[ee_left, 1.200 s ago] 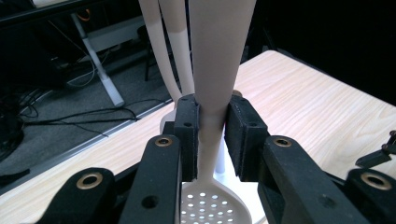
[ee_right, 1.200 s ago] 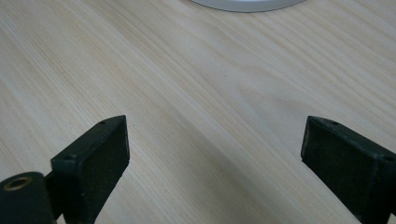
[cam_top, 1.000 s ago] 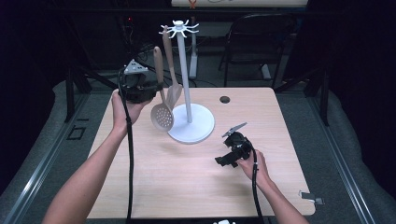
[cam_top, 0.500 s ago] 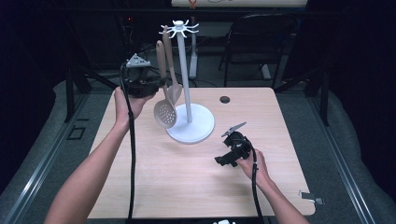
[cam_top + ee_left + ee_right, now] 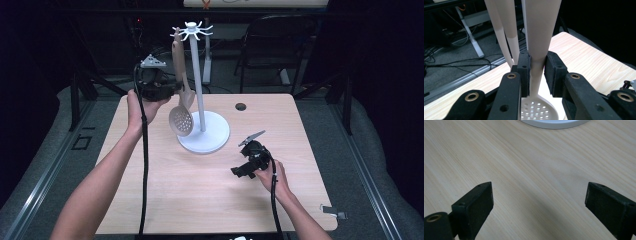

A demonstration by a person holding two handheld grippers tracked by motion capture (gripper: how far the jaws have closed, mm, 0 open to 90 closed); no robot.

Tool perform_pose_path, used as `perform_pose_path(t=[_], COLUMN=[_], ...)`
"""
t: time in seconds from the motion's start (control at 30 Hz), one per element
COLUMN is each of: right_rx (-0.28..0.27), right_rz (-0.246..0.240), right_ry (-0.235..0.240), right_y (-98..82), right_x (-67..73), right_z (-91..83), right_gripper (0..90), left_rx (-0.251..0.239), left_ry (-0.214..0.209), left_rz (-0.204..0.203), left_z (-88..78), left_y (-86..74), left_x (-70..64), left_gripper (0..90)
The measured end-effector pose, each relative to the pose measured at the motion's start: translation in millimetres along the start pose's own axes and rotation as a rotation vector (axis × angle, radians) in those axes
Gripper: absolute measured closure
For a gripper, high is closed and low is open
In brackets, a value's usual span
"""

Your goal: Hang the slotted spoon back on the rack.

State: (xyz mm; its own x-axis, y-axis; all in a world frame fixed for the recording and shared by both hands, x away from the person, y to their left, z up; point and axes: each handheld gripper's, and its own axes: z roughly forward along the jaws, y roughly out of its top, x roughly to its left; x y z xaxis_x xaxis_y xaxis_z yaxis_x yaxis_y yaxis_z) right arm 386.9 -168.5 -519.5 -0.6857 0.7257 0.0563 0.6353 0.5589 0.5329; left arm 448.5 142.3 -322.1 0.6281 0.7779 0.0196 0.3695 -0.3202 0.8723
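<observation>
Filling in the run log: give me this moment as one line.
left tool: shut on slotted spoon handle | spoon: hanging at white stand | right tool: open, empty, over table

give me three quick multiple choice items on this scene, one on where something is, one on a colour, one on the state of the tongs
1. Where is the slotted spoon?
A. flat on the table
B. hanging beside the white stand's pole
C. in the right tongs

2. What colour is the stand?
A. white
B. red
C. black

3. How are the left tongs?
A. wide open over bare wood
B. shut on the slotted spoon
C. shut on the stand's base

Answers:
1 B, its bowl hangs above the stand's base.
2 A, pole and round base are white.
3 B, both pads press the spoon's neck in the left gripper view.
</observation>
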Motion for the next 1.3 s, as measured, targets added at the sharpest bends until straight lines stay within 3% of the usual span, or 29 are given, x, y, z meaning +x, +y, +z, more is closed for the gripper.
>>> perform_pose_path(t=[0.23,1.3], right_rx=[0.002,0.012], right_rz=[0.006,0.003], right_ry=[0.003,0.004], right_y=[-0.3,-3.3], right_x=[0.1,-0.7], right_z=[1.4,-0.4], right_gripper=[7.7,8.1], left_rx=[0.020,0.067], left_ry=[-0.008,0.030], left_rz=[0.002,-0.017], left_z=[4.4,18.7], left_y=[5.3,23.8], left_x=[-1.3,-0.7], left_gripper=[75.2,75.0])
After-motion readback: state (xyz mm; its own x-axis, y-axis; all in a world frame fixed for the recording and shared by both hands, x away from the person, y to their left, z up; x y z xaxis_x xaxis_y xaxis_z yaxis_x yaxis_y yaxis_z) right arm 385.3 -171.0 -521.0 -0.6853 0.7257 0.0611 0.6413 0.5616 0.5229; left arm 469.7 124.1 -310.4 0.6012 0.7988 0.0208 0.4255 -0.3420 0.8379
